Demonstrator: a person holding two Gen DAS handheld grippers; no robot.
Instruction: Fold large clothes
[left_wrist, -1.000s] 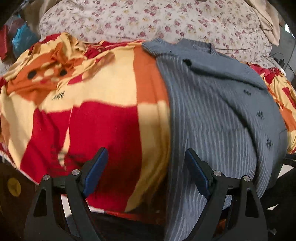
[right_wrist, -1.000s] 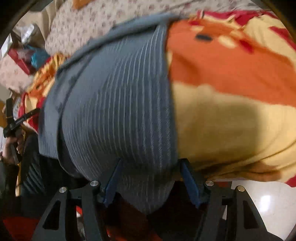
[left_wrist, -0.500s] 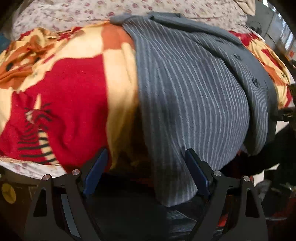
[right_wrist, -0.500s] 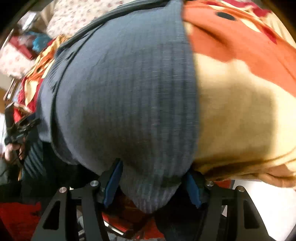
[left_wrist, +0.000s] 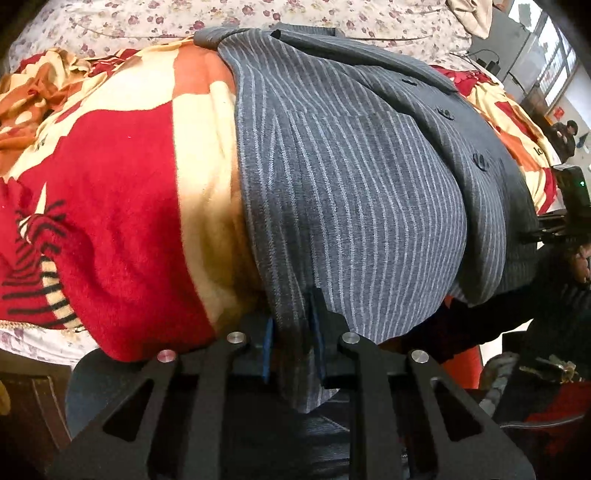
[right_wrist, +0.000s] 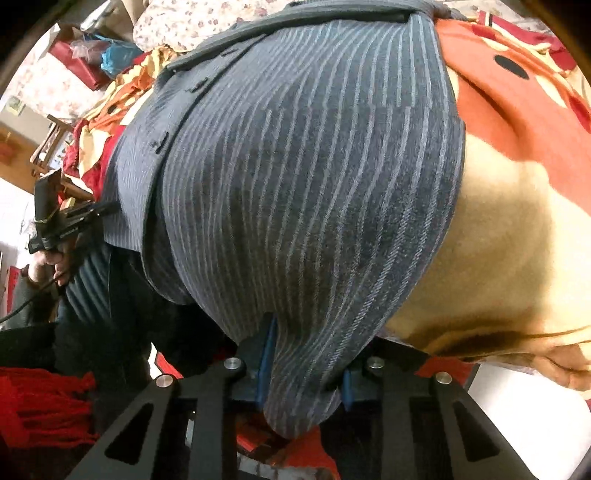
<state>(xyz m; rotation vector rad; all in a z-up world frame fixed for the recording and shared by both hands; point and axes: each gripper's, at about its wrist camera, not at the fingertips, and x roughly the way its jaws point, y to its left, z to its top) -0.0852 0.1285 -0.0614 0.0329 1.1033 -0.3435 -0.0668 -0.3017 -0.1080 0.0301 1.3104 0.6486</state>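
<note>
At the near edge of the bed, in the left wrist view, a grey pinstriped woollen jacket with dark buttons (left_wrist: 351, 177) lies spread over a fleece blanket of red, orange and cream blocks (left_wrist: 122, 206), its hem spilling over that edge towards the camera. The left gripper (left_wrist: 291, 343) points steeply down at the hem's left corner; its blue-padded jaws are closing and stand close together, with a fold of the striped cloth pinched between them. That hold on a bottom corner reads as the start of a fold, since lifting the hem lets the lower half be carried up over the chest. Beyond the blanket, a sheet printed with small flowers (left_wrist: 221, 18) covers the far side of the bed. At the right edge of this view the other tool shows only as a dark shape, its jaws hidden.

In the right wrist view the same jacket fills the middle, bulging over the near edge with its buttoned front off to the left. The right gripper (right_wrist: 304, 373) is closing too, with the hem's rounded right corner bunched between the pads, which stand wider apart than the left pair and seem to bear on the thick cloth. The left tool appears at the left, held in a hand (right_wrist: 51, 258). No box, basket or other container shows in either view.
</note>
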